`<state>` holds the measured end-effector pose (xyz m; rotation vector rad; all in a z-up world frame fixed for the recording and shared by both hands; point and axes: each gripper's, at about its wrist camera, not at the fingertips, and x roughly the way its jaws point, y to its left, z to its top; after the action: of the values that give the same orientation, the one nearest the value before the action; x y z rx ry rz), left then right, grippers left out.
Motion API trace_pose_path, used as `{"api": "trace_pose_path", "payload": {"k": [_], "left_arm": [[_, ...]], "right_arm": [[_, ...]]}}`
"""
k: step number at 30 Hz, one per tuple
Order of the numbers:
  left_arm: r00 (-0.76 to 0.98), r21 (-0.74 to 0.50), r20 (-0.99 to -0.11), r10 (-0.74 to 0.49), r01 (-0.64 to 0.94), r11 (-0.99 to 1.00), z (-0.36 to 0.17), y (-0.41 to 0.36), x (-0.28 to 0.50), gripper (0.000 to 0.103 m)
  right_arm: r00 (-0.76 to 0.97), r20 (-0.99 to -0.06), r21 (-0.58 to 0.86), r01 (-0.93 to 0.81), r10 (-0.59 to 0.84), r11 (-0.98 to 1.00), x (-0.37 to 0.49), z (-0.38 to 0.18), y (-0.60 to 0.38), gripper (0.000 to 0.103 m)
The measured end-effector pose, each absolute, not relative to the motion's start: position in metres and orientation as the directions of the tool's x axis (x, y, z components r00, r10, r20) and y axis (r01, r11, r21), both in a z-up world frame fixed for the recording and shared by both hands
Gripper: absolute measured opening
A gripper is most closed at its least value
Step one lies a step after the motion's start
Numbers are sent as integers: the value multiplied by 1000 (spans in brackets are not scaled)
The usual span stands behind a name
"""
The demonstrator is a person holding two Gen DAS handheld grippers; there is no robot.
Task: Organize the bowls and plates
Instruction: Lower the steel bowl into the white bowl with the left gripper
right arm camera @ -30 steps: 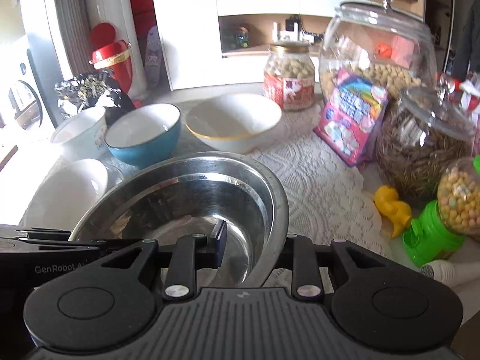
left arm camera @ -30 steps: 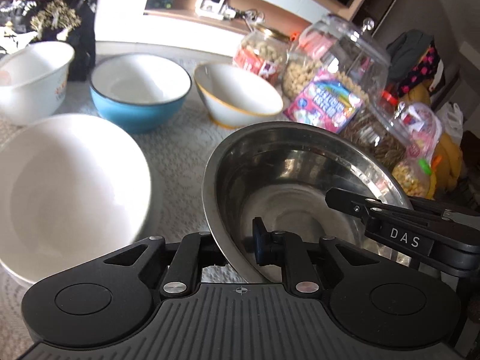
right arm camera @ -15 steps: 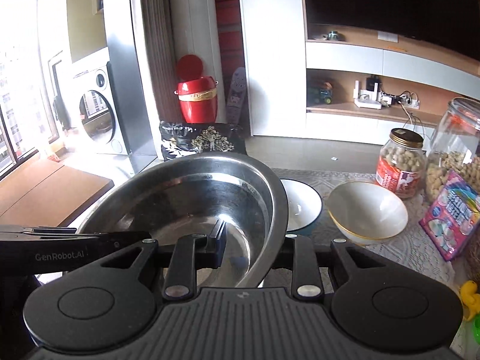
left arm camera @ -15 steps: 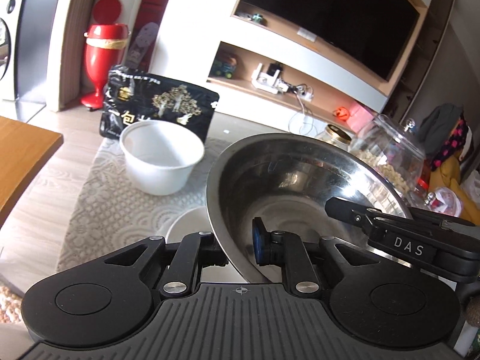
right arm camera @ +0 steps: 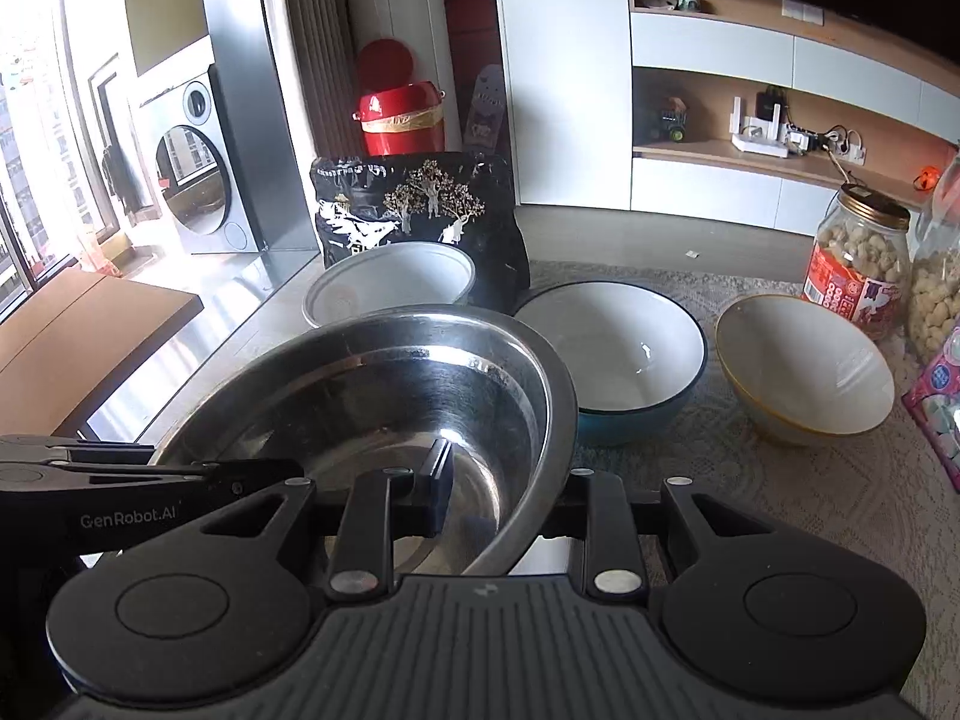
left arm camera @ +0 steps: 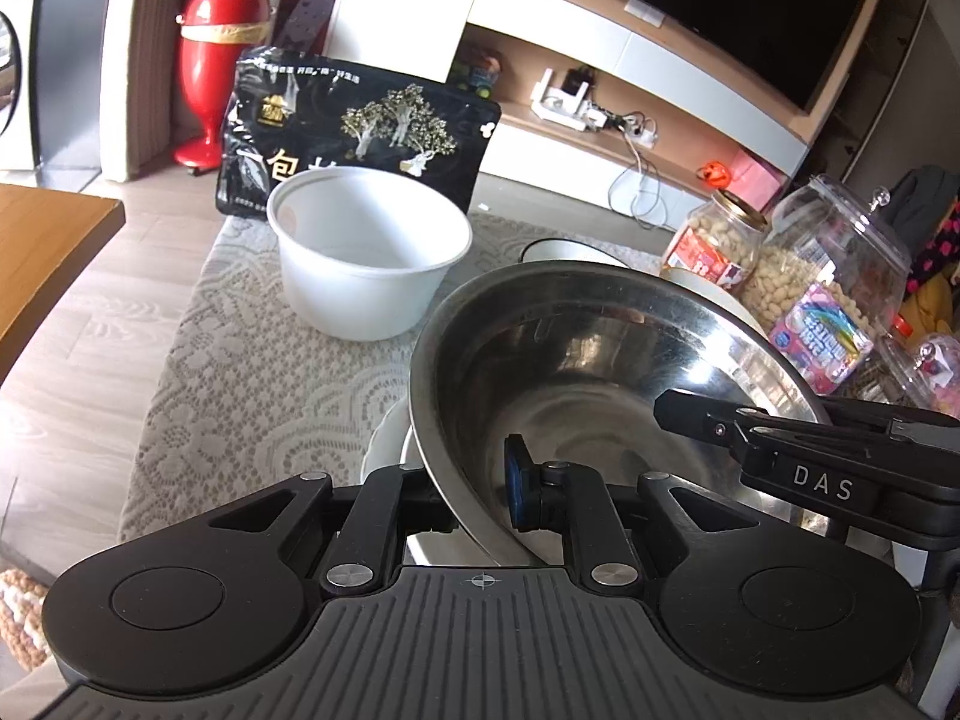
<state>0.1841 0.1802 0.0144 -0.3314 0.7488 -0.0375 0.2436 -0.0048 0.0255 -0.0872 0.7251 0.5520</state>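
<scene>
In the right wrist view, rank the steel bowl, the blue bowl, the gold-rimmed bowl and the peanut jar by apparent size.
1. Round stainless steel bowl, though nearest the camera.
2. Blue bowl with white inside.
3. White gold-rimmed bowl, nearly like the blue.
4. Glass peanut jar.

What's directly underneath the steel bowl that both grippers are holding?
Under the steel bowl a white bowl's rim peeks out at the left. The rest of it is covered.
</scene>
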Motion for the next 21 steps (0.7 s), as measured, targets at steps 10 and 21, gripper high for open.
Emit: {"api": "trace_pose_path", "payload": {"k": [10,21], "left_arm": [[765,-281,-636,-104,-104,954,6,185,192,16],[752,-264,-646,-132,-58,963,1,179,191,16]], "right_arm": [[549,-612,179,-605,569,776,261,5,-10,26],[538,-639,141,-621,550,771,259,-7,-15,26]]}}
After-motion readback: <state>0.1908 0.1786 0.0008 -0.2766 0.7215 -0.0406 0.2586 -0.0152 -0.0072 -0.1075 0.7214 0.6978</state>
